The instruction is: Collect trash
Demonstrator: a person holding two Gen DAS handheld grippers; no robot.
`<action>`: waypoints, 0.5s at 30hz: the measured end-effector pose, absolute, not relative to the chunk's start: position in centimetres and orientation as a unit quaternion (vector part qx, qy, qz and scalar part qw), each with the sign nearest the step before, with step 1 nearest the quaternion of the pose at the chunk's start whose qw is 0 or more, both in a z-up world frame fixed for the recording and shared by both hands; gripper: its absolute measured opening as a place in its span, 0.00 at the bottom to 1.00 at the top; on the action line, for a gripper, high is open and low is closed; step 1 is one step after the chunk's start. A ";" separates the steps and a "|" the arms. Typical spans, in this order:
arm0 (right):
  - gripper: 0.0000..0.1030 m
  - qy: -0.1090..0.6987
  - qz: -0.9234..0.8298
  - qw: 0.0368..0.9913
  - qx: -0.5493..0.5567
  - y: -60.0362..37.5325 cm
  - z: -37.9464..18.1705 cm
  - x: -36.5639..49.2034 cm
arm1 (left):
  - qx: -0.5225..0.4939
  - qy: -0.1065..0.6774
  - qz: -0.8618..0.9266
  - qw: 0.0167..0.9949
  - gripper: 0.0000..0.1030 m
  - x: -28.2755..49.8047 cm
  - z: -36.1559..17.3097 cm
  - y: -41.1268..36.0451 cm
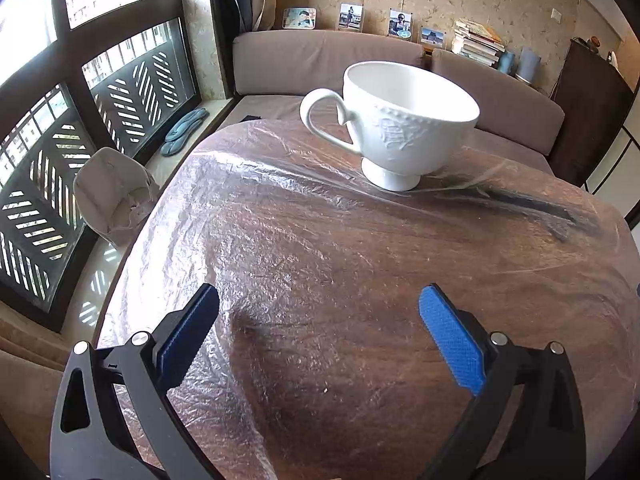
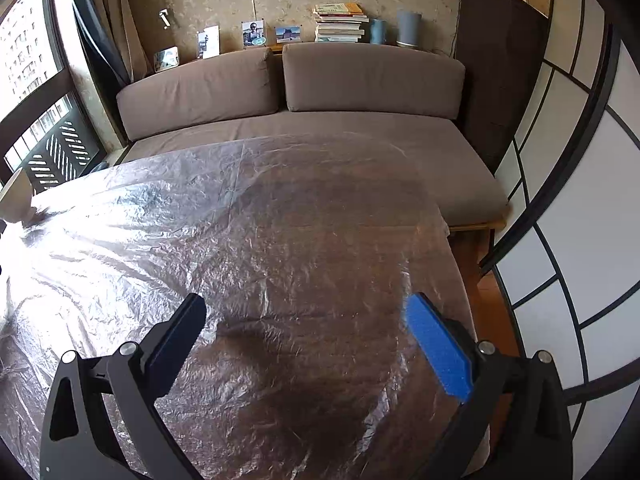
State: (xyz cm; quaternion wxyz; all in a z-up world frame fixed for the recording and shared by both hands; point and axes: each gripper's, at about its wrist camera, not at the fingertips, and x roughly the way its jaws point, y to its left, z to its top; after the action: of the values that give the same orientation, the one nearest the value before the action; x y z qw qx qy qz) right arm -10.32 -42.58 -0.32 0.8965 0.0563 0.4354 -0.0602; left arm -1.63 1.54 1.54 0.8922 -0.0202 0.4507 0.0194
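Observation:
A thin clear plastic sheet (image 1: pixel 280 216) lies crinkled over the brown wooden table; it also shows in the right wrist view (image 2: pixel 248 240). A white footed teacup (image 1: pixel 396 120) stands upright on the sheet at the far side. My left gripper (image 1: pixel 320 304) is open and empty, hovering above the sheet, well short of the cup. My right gripper (image 2: pixel 306 314) is open and empty above the sheet near the table's right edge (image 2: pixel 460 264). The cup's edge (image 2: pixel 16 196) shows at the far left of the right wrist view.
A brown sofa (image 2: pixel 320 128) runs behind the table. A grey seat back (image 1: pixel 112 192) stands left of the table by the window (image 1: pixel 80 120). A dark cabinet (image 2: pixel 500 60) and paneled screen (image 2: pixel 580 200) stand to the right. Books (image 2: pixel 340 22) sit on the ledge.

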 end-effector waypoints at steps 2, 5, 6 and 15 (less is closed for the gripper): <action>0.96 0.441 -0.062 0.893 0.058 -42.8 -0.5 -10.1 | -0.017 0.453 0.021 0.891 0.98 -1.4 1.2 1.6; 0.96 0.450 -0.066 0.890 0.033 -42.4 -0.7 -9.8 | -0.008 0.455 0.020 0.890 0.98 -1.1 1.0 1.4; 0.96 0.451 -0.067 0.889 0.028 -42.1 -0.7 -9.9 | -0.010 0.456 0.020 0.890 0.98 -1.0 0.9 1.4; 0.96 0.452 -0.069 0.889 0.027 -42.1 -0.5 -10.0 | -0.012 0.457 0.024 0.889 0.99 -0.6 1.0 1.2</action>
State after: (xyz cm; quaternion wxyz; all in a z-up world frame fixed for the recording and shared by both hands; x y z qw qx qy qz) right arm -9.99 -42.11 -0.53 0.8889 0.0270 0.4521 -0.0693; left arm -0.57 1.16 1.04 0.8891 -0.0121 0.4570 0.0243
